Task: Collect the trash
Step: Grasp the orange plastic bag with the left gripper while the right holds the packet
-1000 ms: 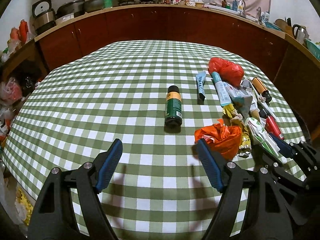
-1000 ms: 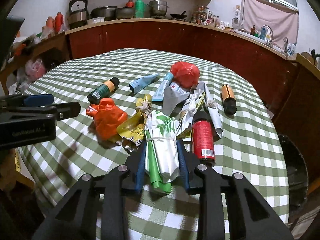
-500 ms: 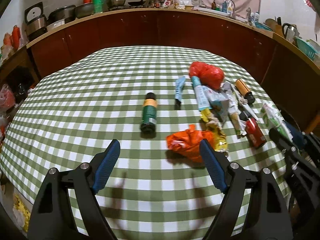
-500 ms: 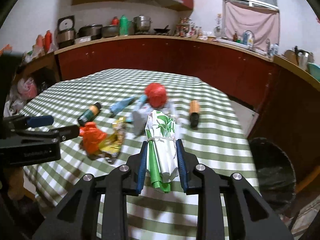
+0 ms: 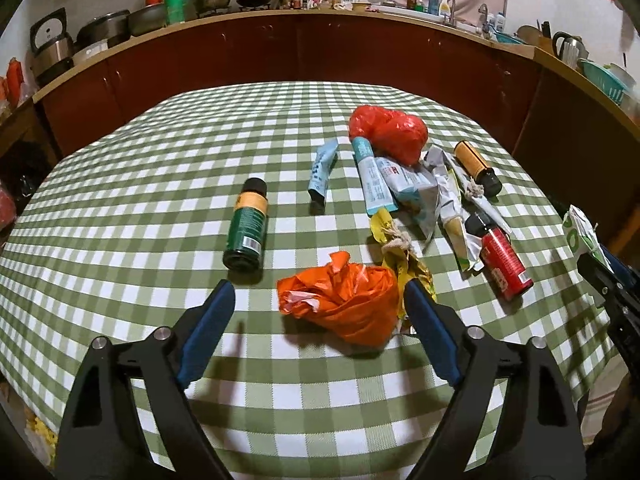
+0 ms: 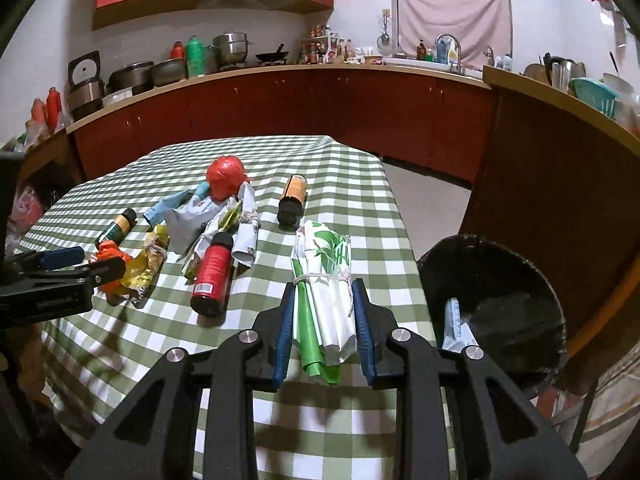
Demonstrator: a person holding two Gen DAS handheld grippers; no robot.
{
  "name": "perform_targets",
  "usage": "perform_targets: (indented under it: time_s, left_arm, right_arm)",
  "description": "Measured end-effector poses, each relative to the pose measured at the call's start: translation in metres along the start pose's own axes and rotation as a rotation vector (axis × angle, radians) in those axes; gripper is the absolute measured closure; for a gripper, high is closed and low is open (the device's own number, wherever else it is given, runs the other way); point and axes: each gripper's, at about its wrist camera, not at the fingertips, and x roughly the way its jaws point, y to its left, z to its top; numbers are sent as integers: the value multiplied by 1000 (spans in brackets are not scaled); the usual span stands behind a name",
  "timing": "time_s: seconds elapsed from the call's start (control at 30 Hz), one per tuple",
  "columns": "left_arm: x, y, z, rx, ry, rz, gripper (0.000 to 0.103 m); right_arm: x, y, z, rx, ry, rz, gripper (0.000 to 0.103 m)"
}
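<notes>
Between right claw (image 6: 322,295) pads, tied wrapper bundle (image 6: 325,280)

dark red cabinets (image 6: 280,100) under a cluttered counter (image 5: 280,14), curtained window (image 6: 452,24), white walls.

Both views look down along their own tool at the checked worktop (image 5: 132,184). The left sits close over the orange bag (image 5: 344,306); the right looks from the worktop's bin-side (image 6: 490,280) edge, sharing that bag (image 6: 110,258).

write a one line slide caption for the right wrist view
Right gripper clamps a tied green-and-white wrapper bundle beside the black trash bin, other litter left on the checked table.
</notes>
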Motion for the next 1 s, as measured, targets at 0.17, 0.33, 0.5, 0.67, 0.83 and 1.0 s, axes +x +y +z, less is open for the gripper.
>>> perform_targets:
  time_s: [0.17, 0.33, 0.5, 0.67, 0.83, 1.0]
  left_arm:
    - [2, -1, -3, 15, 10, -19, 45]
    - [-4, 2, -4, 17, 12, -27, 48]
    - [-12, 5, -7, 20, 2, -27, 51]
    - [-11, 4, -9, 37, 7, -21, 49]
    - [-15, 7, -6, 7, -2, -23, 39]
    - [-19, 9, -2, 8, -25, -13, 32]
  right_arm:
    - [2, -1, -1, 3, 7, 7, 75]
    - [2, -1, -1, 5, 5, 4, 75]
    - [4, -3, -2, 9, 8, 2, 75]
    - [4, -2, -2, 4, 11, 3, 75]
    - [4, -2, -2, 5, 8, 2, 75]
    - [4, -2, -3, 6, 8, 2, 75]
